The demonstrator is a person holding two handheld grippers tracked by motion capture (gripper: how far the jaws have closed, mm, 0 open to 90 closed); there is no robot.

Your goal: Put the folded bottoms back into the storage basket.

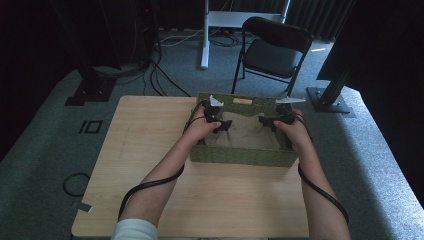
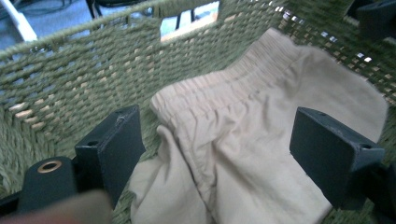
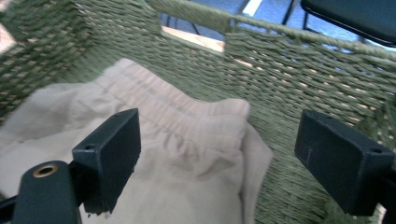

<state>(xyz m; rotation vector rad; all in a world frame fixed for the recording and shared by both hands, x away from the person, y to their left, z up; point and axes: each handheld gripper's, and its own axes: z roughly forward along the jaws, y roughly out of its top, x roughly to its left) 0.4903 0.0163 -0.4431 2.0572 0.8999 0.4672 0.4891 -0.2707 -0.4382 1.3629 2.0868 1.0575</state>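
the folded beige garment (image 2: pixel 243 135) already lies inside the green woven basket (image 1: pixel 240 156), and my left gripper (image 2: pixel 219 154) and right gripper (image 3: pixel 224 163) hang open over it, gripping nothing, so little seems left.

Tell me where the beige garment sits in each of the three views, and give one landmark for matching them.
High view: the beige garment lies inside the green woven basket, centre right.
Left gripper view: it fills the centre and lower right, gathered waistband uppermost.
Right gripper view: it covers the left and centre.
Shared landmark: the handle cut-out in the basket wall.
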